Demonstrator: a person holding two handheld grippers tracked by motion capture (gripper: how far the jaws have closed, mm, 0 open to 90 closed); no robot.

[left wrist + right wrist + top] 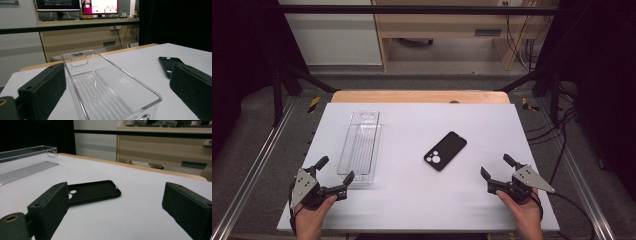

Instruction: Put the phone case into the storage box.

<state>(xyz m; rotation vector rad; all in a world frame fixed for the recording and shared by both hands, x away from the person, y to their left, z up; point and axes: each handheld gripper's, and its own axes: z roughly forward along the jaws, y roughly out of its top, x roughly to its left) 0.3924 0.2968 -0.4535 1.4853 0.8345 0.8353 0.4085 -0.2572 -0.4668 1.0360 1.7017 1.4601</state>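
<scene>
A clear plastic tray (pixel 360 147) lies lengthwise on the left part of the white table (pixel 422 200), with nothing in it. A black phone case (pixel 445 150) lies flat near the middle, its camera cut-outs toward me. My left gripper (pixel 335 170) rests open at the front left, its jaws straddling the tray's near end (pixel 110 100). My right gripper (pixel 498 166) rests open at the front right, pointing toward the phone case (pixel 92 192) with nothing between its jaws. The phone case (pixel 171 65) also lies to the right of the tray.
A wooden edge (pixel 419 96) runs along the table's far side. Black frame posts (pixel 277 85) and metal rails (pixel 252 170) flank the table. Cables (pixel 562 135) trail on the right floor. A desk with monitors (pixel 75 6) stands beyond.
</scene>
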